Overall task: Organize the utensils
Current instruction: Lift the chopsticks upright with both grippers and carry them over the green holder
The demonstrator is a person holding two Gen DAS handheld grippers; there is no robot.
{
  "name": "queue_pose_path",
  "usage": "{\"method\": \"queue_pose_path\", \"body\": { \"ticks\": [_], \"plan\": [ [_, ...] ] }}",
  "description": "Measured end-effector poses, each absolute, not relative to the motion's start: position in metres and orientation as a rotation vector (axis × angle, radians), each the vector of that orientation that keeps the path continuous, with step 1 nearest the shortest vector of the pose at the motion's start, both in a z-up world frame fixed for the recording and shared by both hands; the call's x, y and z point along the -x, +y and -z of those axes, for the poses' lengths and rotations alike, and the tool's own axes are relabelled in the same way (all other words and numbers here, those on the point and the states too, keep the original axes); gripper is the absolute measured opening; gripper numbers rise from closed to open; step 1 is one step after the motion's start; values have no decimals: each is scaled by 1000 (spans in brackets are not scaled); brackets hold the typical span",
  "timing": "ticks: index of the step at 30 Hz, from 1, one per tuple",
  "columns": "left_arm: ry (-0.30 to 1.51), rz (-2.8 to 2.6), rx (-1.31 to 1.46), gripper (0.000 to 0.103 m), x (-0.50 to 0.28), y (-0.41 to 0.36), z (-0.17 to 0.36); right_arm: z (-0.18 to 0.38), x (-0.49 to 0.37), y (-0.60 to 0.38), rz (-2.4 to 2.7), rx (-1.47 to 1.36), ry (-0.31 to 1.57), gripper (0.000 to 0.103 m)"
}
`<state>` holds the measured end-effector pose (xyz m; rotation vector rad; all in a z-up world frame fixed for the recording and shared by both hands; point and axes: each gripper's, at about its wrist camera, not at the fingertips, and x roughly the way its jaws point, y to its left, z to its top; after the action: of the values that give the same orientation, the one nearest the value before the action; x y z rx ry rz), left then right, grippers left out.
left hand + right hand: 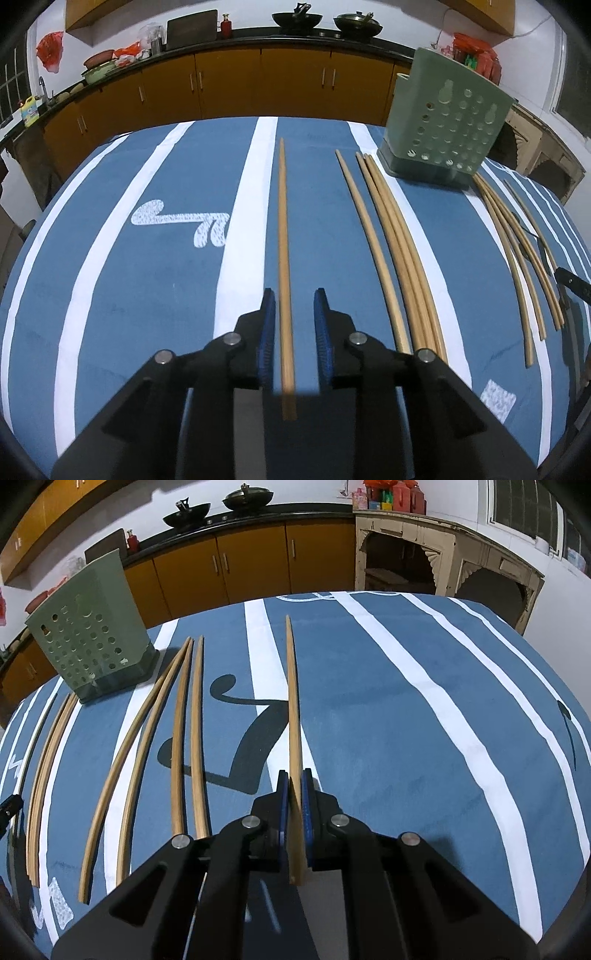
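Note:
Several wooden chopsticks lie on a blue cloth with white stripes. In the left wrist view my left gripper [294, 306] is open, its blue pads on either side of one chopstick [283, 240] that lies flat on the cloth. A green perforated utensil holder [445, 122] stands at the far right. In the right wrist view my right gripper [294, 786] is shut on a chopstick [293, 709], which points away from me. The holder [88, 635] stands at the far left in that view.
Loose chopsticks lie in groups right of the left gripper [391, 240] and further right [517, 251]; they also show left of the right gripper [177, 738]. Kitchen cabinets [229, 85] and a counter with woks stand behind the table.

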<state>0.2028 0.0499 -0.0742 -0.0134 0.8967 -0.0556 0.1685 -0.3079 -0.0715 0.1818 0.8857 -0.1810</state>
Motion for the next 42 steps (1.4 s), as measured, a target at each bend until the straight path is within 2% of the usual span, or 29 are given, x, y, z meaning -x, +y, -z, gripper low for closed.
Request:
{"method": "queue_pose_path", "body": {
  "ticks": [4, 6, 14, 28, 42],
  "plan": [
    [897, 50, 14, 20, -197, 50, 75, 73, -161, -304, 178, -155, 873, 8],
    [898, 37, 12, 8, -195, 52, 75, 73, -160, -303, 168, -151, 874, 8],
    [857, 41, 16, 8, -187, 62, 57, 39, -147, -308, 143, -166, 764, 8],
    [525, 51, 116, 8, -168, 86, -48, -30, -136, -322, 132, -197, 529, 7],
    [434, 43, 135, 7, -196, 91, -103, -76, -167, -327, 114, -211, 430, 7]
  ]
}}
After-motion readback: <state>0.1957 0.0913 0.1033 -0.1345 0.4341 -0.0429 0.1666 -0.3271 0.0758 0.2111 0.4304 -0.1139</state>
